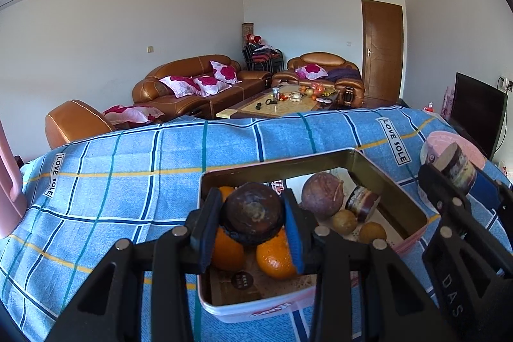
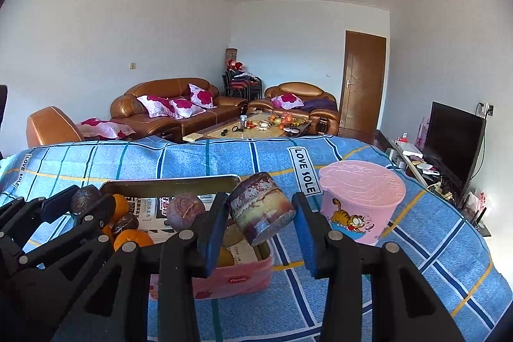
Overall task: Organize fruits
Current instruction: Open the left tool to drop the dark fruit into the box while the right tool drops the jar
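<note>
A dark, wrinkled round fruit [image 1: 252, 213] is clamped between the blue pads of the left gripper [image 1: 253, 221] and is held above the near end of a pink rectangular tin [image 1: 256, 308]. Two oranges [image 1: 275, 257] are seen in the tin directly beneath that fruit. Further along the tin, a large purplish passion fruit [image 1: 322, 194], a short cut cylinder with a dark mottled skin [image 1: 365, 201] and two small brownish-yellow fruits [image 1: 344, 221] are seen lying close together.

A second mottled cylindrical piece [image 2: 261, 209], tilted with its pale cut face toward the lower right, is gripped between the fingers of the right gripper [image 2: 259, 228]; it is carried above the right end of the tin, near the rim. In the left wrist view the same piece is seen raised to the right of the tin, in front of a pink tub.

The pink lidded tub with a cartoon cat [image 2: 362, 201] is stood on the cloth just right of the tin, apart from it. Everything is rested on a blue checked cloth printed "LOVE SOLE" [image 1: 121, 169]. Beyond it, brown leather sofas [image 2: 173, 104] with floral cushions, a coffee table and a wooden door [image 2: 364, 82] are visible.
</note>
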`<action>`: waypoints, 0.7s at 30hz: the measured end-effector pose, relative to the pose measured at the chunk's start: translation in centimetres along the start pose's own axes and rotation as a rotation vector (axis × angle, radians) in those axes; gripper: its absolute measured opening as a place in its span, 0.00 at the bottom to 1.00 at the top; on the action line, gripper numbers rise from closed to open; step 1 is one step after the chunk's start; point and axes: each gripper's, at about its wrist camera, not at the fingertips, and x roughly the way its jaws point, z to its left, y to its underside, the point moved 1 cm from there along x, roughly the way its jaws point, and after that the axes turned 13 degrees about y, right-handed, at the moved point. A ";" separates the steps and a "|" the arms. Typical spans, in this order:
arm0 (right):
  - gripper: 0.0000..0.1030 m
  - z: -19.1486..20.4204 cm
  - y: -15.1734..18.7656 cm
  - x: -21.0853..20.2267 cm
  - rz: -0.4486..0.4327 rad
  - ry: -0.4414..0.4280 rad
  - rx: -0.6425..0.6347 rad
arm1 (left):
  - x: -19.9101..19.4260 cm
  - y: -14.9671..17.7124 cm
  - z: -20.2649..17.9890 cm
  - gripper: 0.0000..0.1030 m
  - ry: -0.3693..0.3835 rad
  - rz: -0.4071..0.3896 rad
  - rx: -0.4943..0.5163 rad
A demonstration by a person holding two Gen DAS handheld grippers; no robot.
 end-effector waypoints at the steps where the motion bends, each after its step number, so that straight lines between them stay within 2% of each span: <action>1: 0.42 0.1 -0.1 0.1 0.002 0.001 -0.004 | 0.2 -0.1 0.1 0.38 0.001 0.002 -0.006; 10: 0.42 2.0 -0.6 2.4 0.071 -0.022 -0.066 | 1.9 -0.7 1.0 0.38 0.011 0.028 -0.032; 14: 0.42 3.3 -1.2 4.2 0.082 -0.017 -0.102 | 2.9 -0.8 1.7 0.38 -0.006 0.055 -0.047; 21: 0.42 5.2 -1.5 6.7 0.151 -0.153 -0.117 | 4.4 -0.8 3.2 0.38 0.004 0.118 -0.104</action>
